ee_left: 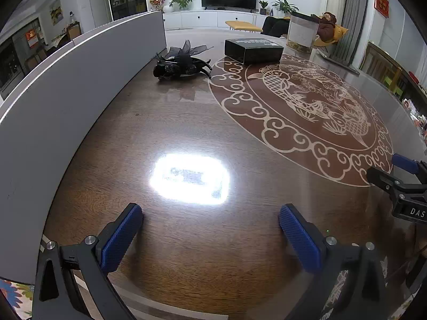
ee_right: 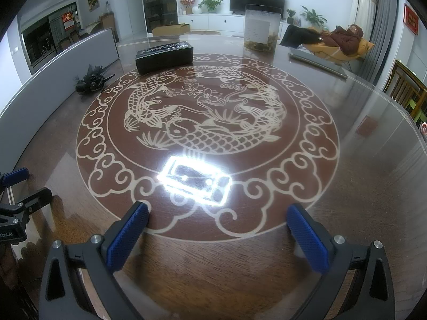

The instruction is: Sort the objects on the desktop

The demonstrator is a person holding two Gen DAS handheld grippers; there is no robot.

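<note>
So both grippers are spread wide with nothing between the blue pads. The left gripper (ee_left: 210, 226) hovers low over bare wood just outside the carp medallion (ee_right: 208, 133), the right gripper (ee_right: 217, 224) hovers over the medallion's near cloud border, and both point forward across the table (ee_left: 186, 253). Each one shows up at the edge of the other's view, so they sit side by side, apart.

Counting stuff: one black box (ee_right: 164, 56) lying flat on the far-left rim of the medallion, one black bow hair clip (ee_left: 182, 64) just left of the medallion beside the grey divider panel (ee_left: 66, 101), and one clear container (ee_right: 263, 28) standing upright beyond the medallion's far edge.
</note>
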